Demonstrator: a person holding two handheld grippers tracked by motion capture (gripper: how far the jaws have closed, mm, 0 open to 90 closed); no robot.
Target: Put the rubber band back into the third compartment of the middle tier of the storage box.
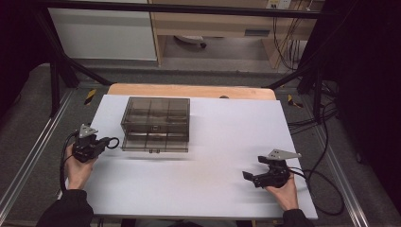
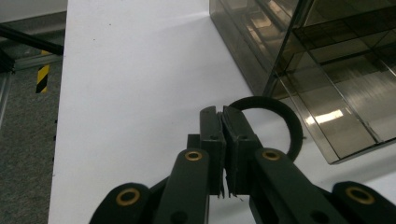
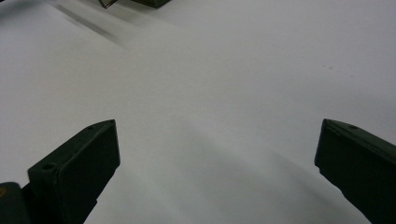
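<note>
Black ring (image 2: pixel 280 122) sits pinched between my left gripper (image 2: pixel 223 140) jaws, just beside the smoky drawer box (image 2: pixel 327 70); stowing it remains, I judge, while my right gripper (image 3: pixel 217 154) jaws gape empty

Black tongs (image 2: pixel 223 154) (brass-coloured rivets), grey three-cornered plates, trailing black cables, dark sleeves.

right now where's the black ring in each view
high view: the ring is at the tip of the left claw, just left of the box.
left gripper view: centre right, pinched by its rim, beside the box's near corner.
right gripper view: I can't make it out; a dark edge at top left may be the box.
shared landmark: the smoky clear box on the white table.
</note>
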